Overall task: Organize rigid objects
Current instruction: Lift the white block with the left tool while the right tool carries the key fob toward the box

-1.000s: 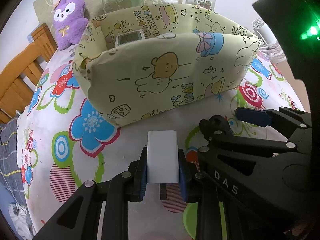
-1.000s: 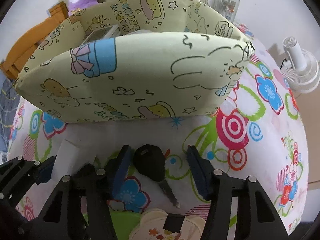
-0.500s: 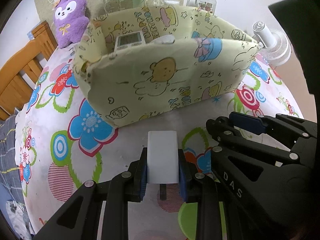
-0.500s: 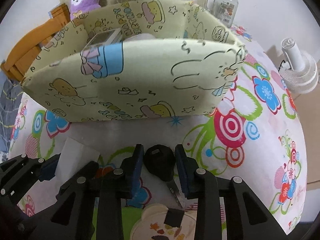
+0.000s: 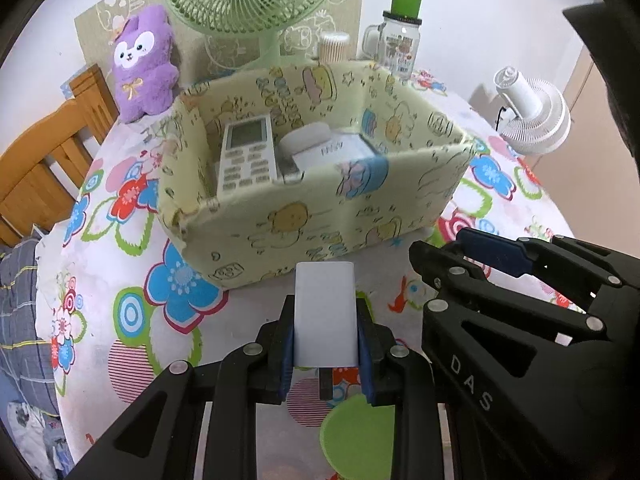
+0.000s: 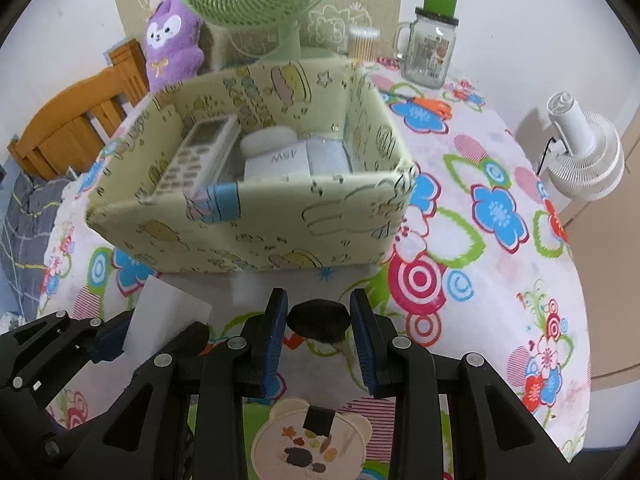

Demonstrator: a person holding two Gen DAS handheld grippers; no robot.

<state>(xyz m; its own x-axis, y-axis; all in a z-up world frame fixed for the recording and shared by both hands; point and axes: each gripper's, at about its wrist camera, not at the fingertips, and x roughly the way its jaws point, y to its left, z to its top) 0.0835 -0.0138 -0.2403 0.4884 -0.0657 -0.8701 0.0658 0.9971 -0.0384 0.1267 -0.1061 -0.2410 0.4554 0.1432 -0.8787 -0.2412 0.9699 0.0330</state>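
Left wrist view: left gripper (image 5: 325, 330) fingers stay clamped on the white block (image 5: 325, 312), now lifted off the desk (image 5: 120, 264); the storage box (image 5: 320, 216) sits lower in frame, its inside visible. Right wrist view: right gripper (image 6: 319, 334) fingers, apart a second ago, have closed onto the black key (image 6: 319, 320) and raised it. Both items are probably ready to drop in the box.
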